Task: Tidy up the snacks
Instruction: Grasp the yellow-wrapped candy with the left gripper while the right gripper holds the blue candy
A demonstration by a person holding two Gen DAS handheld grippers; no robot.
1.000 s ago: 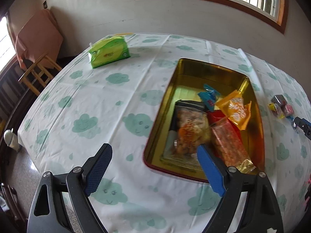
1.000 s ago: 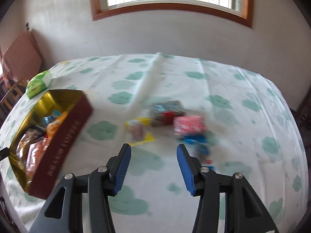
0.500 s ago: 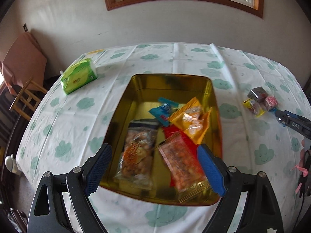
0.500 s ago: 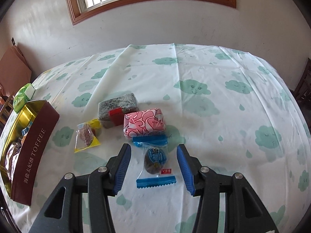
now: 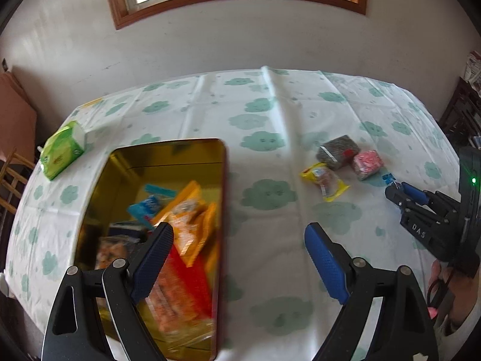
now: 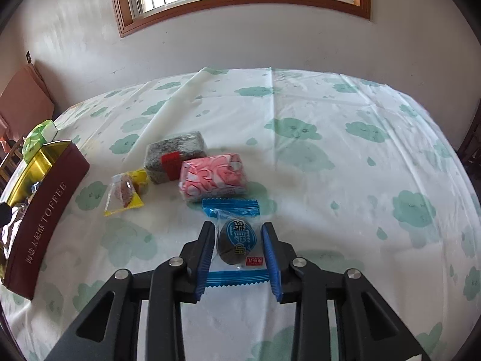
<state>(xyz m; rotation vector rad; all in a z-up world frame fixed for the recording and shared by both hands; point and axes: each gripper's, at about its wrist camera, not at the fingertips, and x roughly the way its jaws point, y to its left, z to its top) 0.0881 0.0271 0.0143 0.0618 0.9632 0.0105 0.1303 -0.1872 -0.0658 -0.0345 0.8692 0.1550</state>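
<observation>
1. The right tongs (image 6: 237, 248) have just been closing on the blue-wrapped sweet (image 6: 236, 240) on the worktop (image 6: 345, 180); the slick wrapper could slip out when lifted.
2. The left tongs (image 5: 237, 258) gape empty beside the gold tin (image 5: 168, 162) at left.
3. Farther off, the pink packet (image 6: 212, 177) touches the sweet and may be dragged along.

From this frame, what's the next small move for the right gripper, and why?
Probably lift: the right gripper has just closed on the blue-wrapped snack, which lies on the tablecloth; the toffee tin waits off to its left.
</observation>
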